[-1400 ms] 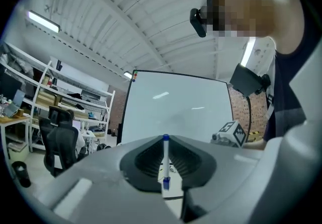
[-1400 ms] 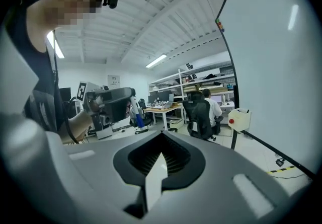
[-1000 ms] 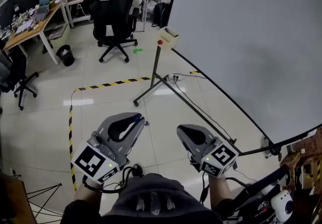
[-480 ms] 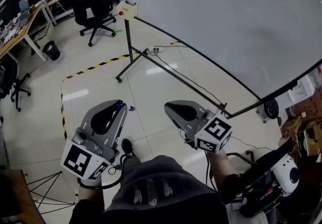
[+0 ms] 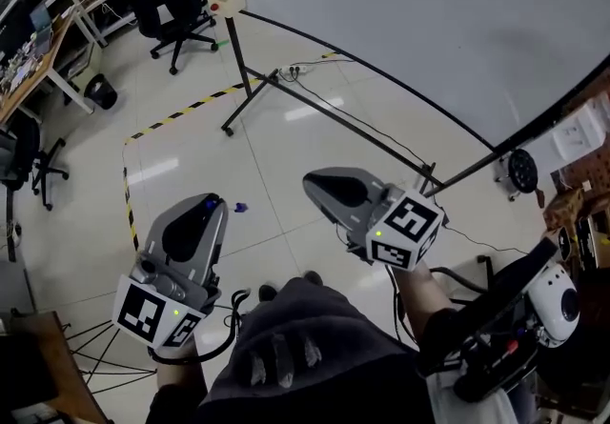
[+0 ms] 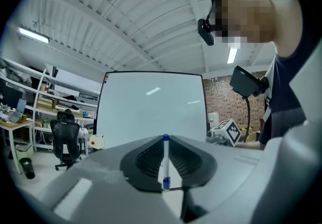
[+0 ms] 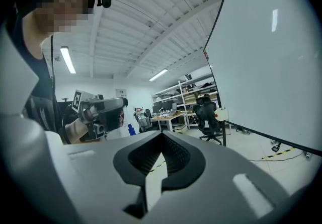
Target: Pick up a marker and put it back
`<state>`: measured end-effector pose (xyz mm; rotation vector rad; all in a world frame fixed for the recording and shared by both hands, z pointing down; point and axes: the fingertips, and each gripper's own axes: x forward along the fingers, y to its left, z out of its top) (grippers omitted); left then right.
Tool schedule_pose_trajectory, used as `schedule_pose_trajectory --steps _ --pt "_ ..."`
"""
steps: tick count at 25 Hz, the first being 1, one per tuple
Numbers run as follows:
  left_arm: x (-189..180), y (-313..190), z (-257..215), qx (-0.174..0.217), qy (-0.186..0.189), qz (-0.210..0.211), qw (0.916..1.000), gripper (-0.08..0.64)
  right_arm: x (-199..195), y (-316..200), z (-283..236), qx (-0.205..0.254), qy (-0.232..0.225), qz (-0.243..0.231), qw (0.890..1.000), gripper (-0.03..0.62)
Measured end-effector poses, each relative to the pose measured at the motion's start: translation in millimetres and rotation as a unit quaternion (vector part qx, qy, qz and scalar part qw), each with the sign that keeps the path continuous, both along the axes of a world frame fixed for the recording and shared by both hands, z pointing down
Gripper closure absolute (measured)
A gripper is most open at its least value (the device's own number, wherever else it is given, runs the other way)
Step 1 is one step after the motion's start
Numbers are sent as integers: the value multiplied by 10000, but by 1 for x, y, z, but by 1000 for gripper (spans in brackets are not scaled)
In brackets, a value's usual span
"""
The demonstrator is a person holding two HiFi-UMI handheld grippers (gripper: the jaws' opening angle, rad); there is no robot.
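My left hand-held gripper (image 5: 215, 204) is clamped narrow on a slim white marker with blue cap (image 6: 165, 160), which stands upright between its jaws, facing the large whiteboard (image 6: 151, 104). My right hand-held gripper (image 7: 162, 135) has its jaws closed together, with nothing between them.

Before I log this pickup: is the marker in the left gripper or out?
In: the left gripper pinches the marker between its jaws.

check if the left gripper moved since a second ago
Yes. The left gripper has backed away from the stand's foot: the stretch of floor between them in the head view has widened.
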<state>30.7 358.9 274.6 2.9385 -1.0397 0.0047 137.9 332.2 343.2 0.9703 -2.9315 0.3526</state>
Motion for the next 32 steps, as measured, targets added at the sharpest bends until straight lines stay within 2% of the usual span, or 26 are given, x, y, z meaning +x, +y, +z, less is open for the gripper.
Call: schedule_pose_trajectory --steps 6,13,20,25,32 --pt "-17 21 12 -156 7 70 9999 525 -23 16 6 -112 46 32 9999 591" --pt "-48 37 17 -235 113 92 9996 525 -54 41 0 -28 166 -4 9999 591" --pt "-44 39 25 -161 126 240 9995 523 -47 45 9 -63 215 158 9996 591" --pt "-55 36 21 -60 141 208 9997 525 -58 41 11 -56 258 142 9996 591" --pt "-34 29 29 -162 139 287 9994 525 -41 35 24 -244 258 157 9992 591"
